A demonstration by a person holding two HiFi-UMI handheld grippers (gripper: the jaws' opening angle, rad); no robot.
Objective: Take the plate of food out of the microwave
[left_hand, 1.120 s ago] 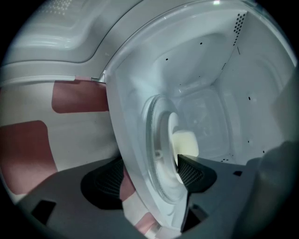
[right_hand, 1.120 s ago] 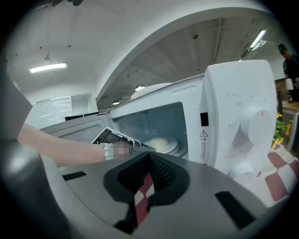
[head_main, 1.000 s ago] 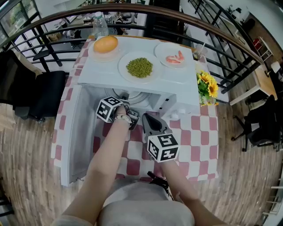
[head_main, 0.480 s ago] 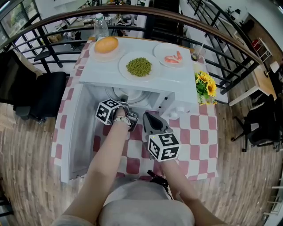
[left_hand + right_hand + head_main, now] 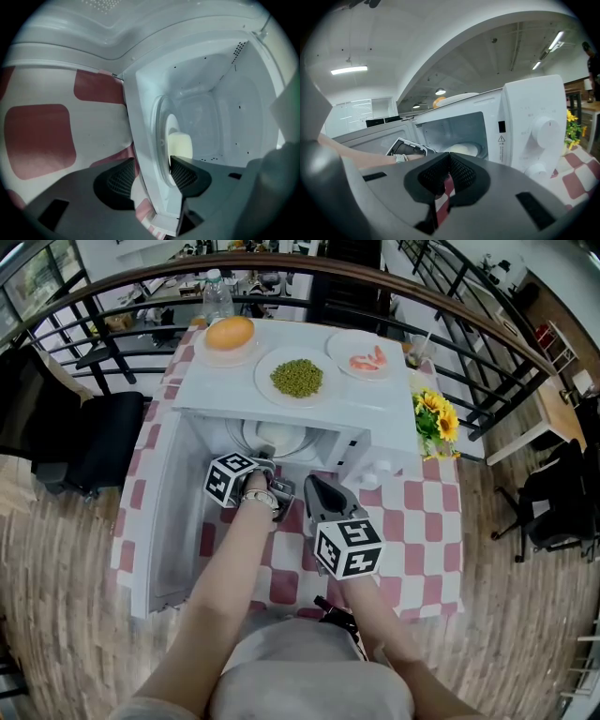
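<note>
Finish pinching left tool (image 5: 151,168), just narrowing astride the plate (image 5: 161,117) rim, then slide it out level.

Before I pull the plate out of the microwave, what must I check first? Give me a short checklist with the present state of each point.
1. Microwave door open wide: ok.
2. Plate of food inside, near the opening: ok.
3. Left tongs firm on the plate: cannot tell; the jaws have just been closing, with the plate's edge seen between them.
4. Right tongs out of the way: ok, shut, empty, in front of the microwave.
</note>
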